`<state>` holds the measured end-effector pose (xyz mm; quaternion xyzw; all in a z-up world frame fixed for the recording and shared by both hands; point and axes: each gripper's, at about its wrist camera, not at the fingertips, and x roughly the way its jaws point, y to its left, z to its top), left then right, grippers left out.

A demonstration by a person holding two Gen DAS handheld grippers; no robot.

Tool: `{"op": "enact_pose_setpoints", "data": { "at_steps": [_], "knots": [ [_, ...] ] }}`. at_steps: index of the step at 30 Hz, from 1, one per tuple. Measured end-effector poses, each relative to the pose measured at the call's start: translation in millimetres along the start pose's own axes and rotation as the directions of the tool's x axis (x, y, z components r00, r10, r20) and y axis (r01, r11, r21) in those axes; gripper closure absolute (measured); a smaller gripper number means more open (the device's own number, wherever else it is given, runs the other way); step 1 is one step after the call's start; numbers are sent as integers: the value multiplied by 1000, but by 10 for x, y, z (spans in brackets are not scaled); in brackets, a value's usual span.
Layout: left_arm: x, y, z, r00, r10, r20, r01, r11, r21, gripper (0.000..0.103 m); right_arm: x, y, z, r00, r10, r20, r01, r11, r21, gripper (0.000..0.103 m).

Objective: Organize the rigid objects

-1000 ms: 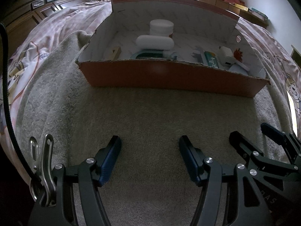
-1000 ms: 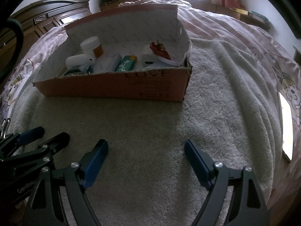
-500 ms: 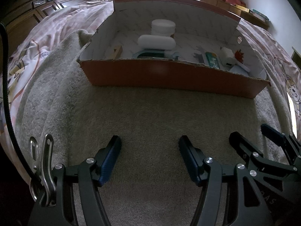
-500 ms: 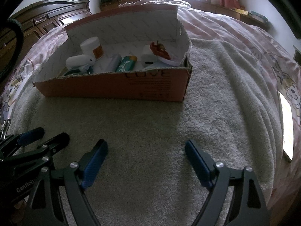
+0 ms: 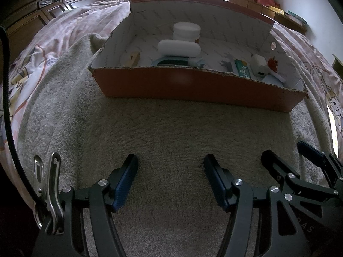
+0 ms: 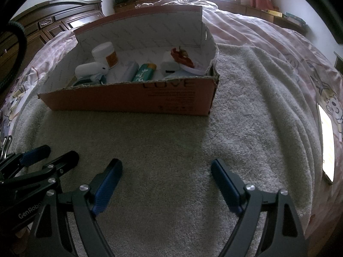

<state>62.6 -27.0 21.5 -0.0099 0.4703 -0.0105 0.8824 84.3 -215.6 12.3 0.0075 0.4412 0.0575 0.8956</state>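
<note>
An orange cardboard box (image 5: 193, 85) (image 6: 133, 98) sits on a grey towel on the bed, ahead of both grippers. Inside it lie a white jar (image 5: 186, 31) (image 6: 105, 53), a white oblong case (image 5: 179, 48) (image 6: 91, 69), a green tube (image 5: 242, 69) (image 6: 143, 72), a small white block (image 5: 259, 64) and a red trinket (image 6: 181, 56). My left gripper (image 5: 170, 162) hovers open over the bare towel, nothing between its fingers. My right gripper (image 6: 166, 168) is open too, beside it on the right, and holds nothing.
The grey towel (image 6: 171, 141) spreads over a pink patterned bedsheet (image 6: 268, 34). A lit phone (image 6: 327, 145) lies at the towel's right edge. A dark wooden headboard (image 5: 42, 10) stands at the far left, a window with curtains behind the bed.
</note>
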Motion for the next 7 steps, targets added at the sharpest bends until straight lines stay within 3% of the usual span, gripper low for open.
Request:
{"op": "enact_pose_setpoints", "data": {
  "at_steps": [7],
  "knots": [
    [2, 5, -2, 1000, 0, 0, 0, 1000, 0, 37, 0, -2, -2, 1000, 0, 0, 0, 1000, 0, 14]
  ]
}}
